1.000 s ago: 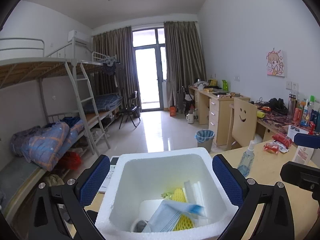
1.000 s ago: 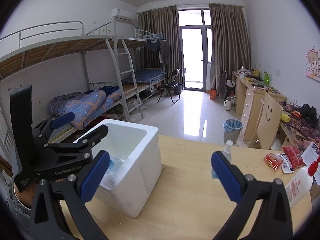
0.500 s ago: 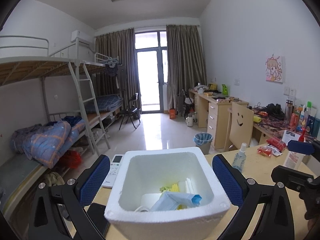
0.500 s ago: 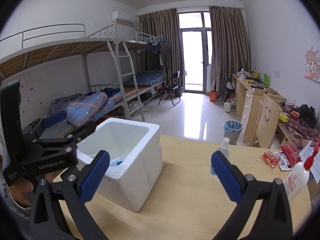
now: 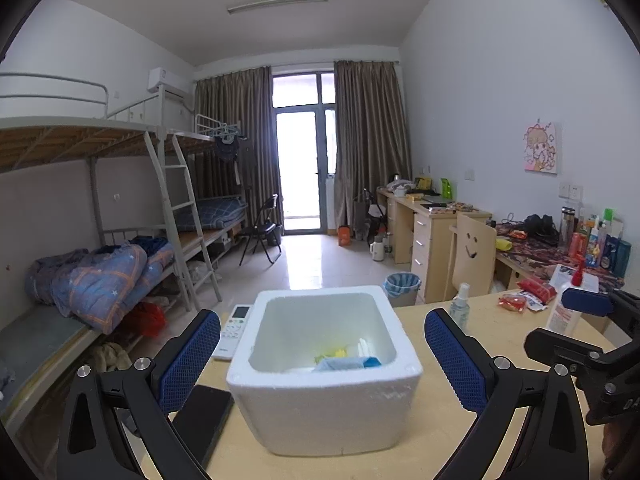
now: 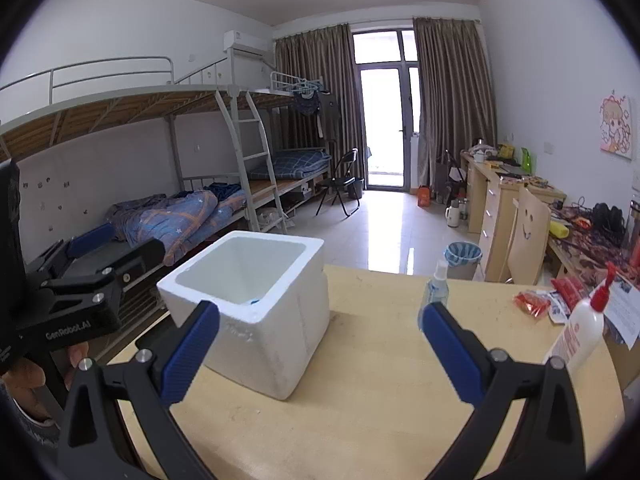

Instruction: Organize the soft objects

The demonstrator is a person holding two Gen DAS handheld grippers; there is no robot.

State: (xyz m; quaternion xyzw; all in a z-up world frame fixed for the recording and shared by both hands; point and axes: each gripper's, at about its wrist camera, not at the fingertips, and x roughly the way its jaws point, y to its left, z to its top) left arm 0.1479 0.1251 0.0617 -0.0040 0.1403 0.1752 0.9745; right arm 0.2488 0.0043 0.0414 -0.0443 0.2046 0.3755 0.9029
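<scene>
The white foam box (image 5: 324, 376) sits near the left end of the wooden surface (image 6: 380, 412), open-topped so limp things can simply be dropped in. At its bottom lie a crumpled blue face mask (image 5: 340, 363), a bit of yellow foam netting (image 5: 335, 354) and some white padding, all soft and shapeless. The box walls look thick, grainy and rounded at the rim. Both the left gripper (image 5: 322, 356) and right gripper (image 6: 320, 344) hover with jaws wide apart, holding nothing. A dark phone (image 5: 202, 416) and a remote (image 5: 234, 332) lie beside the box; a spray bottle (image 6: 436, 292) stands further right.

Soft daylight from balcony door (image 5: 302, 168) — fisheye-warped edges
</scene>
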